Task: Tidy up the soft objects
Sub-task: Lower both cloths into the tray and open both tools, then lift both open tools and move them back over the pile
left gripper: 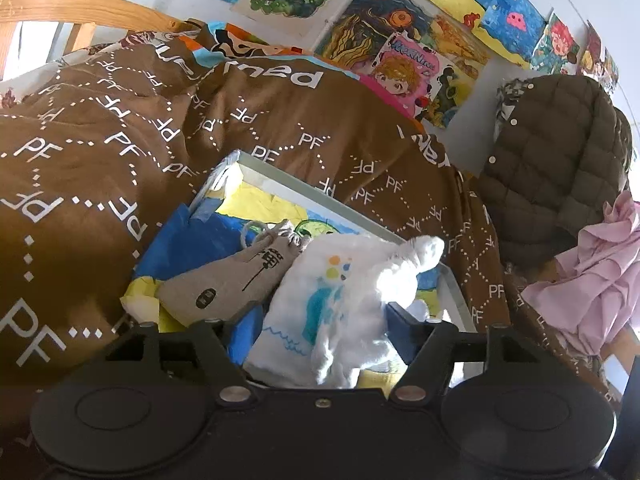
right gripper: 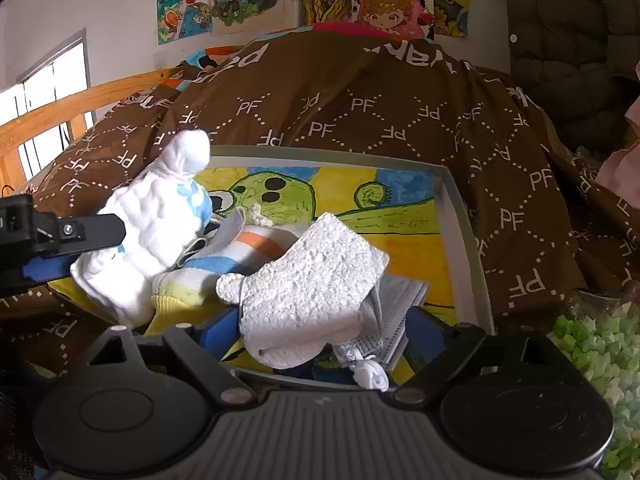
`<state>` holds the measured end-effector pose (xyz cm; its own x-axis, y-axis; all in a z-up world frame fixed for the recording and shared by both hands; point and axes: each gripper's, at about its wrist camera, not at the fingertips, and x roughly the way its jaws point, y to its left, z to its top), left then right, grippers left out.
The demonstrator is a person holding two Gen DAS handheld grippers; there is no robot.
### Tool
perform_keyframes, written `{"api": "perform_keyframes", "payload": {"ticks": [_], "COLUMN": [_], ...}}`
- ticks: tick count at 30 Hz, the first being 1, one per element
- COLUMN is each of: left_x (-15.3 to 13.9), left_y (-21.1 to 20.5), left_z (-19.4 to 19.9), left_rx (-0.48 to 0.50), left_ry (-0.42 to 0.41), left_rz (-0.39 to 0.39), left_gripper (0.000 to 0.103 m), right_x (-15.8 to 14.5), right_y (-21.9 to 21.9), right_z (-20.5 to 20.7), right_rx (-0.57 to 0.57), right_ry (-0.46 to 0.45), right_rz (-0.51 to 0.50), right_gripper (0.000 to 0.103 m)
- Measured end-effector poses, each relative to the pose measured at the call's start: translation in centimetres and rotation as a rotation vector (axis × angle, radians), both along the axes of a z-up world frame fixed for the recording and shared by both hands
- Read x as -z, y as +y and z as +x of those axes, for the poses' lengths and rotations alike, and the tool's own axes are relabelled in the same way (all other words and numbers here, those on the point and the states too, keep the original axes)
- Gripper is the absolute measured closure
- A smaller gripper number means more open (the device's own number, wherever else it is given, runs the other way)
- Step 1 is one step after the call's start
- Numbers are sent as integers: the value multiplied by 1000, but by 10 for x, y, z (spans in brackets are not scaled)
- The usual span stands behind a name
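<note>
A shallow grey tray (left gripper: 320, 205) with a painted floor rests on a brown blanket. In the left wrist view a white cloth with blue print (left gripper: 340, 292) stands bunched between the spread fingers of my left gripper (left gripper: 320, 328); the pads do not squeeze it. A beige drawstring pouch (left gripper: 232, 280) lies to its left. In the right wrist view a white fuzzy sock (right gripper: 312, 280) lies between the wide, open fingers of my right gripper (right gripper: 320, 328), on a grey face mask (right gripper: 396, 304). A striped sock (right gripper: 224, 260) lies beside the white cloth (right gripper: 148, 232) in the tray (right gripper: 468, 240).
The brown PF-print blanket (left gripper: 100, 168) surrounds the tray. A wooden bed rail (left gripper: 80, 8) runs behind it. An olive quilted jacket (left gripper: 552, 152) and pink fabric (left gripper: 596, 272) are at the right. A heap of green paper stars (right gripper: 592, 344) lies by the tray's right side.
</note>
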<state>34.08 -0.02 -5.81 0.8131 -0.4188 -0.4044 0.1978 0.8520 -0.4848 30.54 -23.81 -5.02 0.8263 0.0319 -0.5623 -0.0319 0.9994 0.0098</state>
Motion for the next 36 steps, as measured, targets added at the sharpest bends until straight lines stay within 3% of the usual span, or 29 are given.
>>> {"api": "perform_keyframes", "payload": {"ticks": [13,22,24,36], "left_x": [-17,-48,-57,-100], "left_y": [-11,-19,-22,-25], "left_z": [-20,-54,-65,-135], "left_rx": [-1,-20,-25,-82], "left_ry": [-28,-119,-147,-273], "left_rz": [74,111,126,167], "left_gripper": [25,14,8,1], "right_x": [-25,-64,-75,-122], "right_y": [-16,-33,-35,-23], "right_z": [-20,-59,-69,-138], "right_rx": [43,81,81,57], "right_ry": [-56,-168,-199,-377], "right_rz": [52,107,106,27], "right_gripper": [5,0,0,0]}}
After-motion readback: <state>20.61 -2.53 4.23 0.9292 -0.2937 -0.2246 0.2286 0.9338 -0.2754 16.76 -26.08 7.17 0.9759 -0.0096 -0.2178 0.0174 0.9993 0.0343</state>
